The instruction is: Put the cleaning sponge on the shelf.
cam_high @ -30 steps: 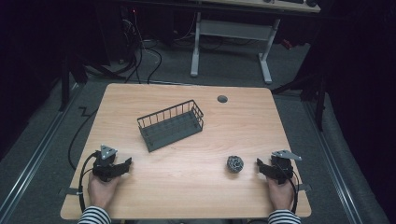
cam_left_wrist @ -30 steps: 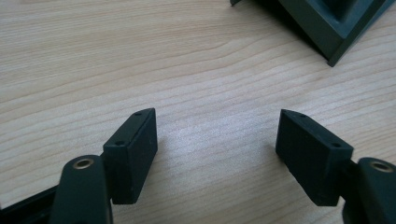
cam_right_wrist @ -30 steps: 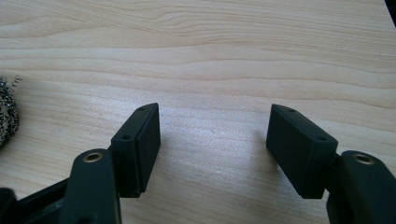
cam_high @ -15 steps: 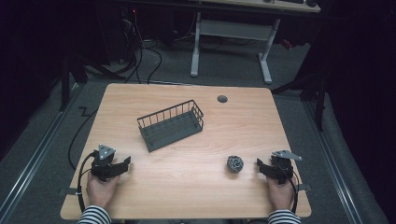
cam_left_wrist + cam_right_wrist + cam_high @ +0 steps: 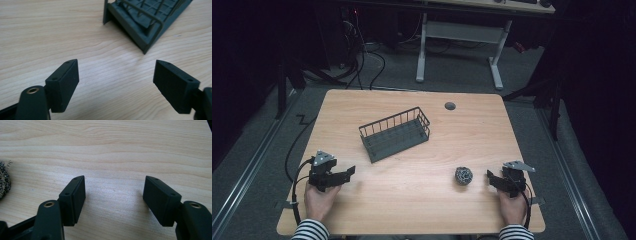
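Observation:
A dark wire basket (image 5: 395,134) stands empty at the middle of the wooden table (image 5: 412,210). A steel-wool ball (image 5: 463,175) lies at the front right. My left gripper (image 5: 346,173) rests near the front left edge, pointing right toward the basket (image 5: 147,22). Its jaws have just been opening and stand open with only bare wood between them (image 5: 116,82). My right gripper (image 5: 490,178) rests at the front right, pointing left, a short gap from the ball. It is open (image 5: 115,197) with nothing between its jaws, and the ball (image 5: 3,185) shows at the far left.
A round cable hole (image 5: 450,106) sits near the table's far edge. Behind the table stands a white desk frame (image 5: 462,45), with cables on the dark floor (image 5: 362,55). Bare wood lies between the two grippers.
My left gripper's jaws have spread wider. The hands, the basket and the ball keep their places.

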Demonstrator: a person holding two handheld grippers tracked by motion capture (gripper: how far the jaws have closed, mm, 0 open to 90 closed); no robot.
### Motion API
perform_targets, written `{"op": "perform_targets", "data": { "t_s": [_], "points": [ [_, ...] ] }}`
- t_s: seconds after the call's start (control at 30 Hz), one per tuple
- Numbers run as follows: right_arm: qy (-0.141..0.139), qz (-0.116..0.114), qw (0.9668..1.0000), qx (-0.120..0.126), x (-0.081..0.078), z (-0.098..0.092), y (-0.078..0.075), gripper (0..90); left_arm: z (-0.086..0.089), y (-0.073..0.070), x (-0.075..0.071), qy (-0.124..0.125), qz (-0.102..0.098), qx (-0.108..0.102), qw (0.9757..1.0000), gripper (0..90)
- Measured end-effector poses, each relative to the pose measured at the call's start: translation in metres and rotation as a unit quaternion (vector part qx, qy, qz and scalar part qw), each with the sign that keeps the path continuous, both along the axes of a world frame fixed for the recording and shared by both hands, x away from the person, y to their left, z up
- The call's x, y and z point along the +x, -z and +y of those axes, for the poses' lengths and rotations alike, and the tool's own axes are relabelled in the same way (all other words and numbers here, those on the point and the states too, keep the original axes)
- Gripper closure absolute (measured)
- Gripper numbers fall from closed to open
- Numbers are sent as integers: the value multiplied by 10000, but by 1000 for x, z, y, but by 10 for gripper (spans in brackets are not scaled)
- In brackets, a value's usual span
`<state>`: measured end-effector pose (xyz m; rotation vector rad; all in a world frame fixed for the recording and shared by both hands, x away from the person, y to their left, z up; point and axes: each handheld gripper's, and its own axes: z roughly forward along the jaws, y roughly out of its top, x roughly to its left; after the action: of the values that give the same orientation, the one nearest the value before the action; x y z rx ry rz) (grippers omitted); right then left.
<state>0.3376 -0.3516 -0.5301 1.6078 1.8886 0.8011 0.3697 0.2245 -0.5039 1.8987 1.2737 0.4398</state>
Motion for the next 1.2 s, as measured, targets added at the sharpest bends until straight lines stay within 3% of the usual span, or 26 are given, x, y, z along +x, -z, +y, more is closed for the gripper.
{"op": "perform_targets", "data": {
  "t_s": [0.23,0.67,0.9,1.1,1.2],
  "points": [
    [-9,2,10000,0,0,0,0,342,-10,-16,0,226,-28,-150,9996,181],
    [-28,24,10000,-10,0,1,0,328,-41,-46,7,515,-21,-190,9985,156],
    [-37,17,10000,5,0,1,0,324,-51,-56,19,455,-14,-239,9987,157],
    [-38,28,10000,-6,0,1,0,322,-61,-60,29,435,8,-152,9989,157],
    [-39,26,10000,-4,0,1,0,321,-64,-63,35,393,6,-261,9989,154]
  ]
}}
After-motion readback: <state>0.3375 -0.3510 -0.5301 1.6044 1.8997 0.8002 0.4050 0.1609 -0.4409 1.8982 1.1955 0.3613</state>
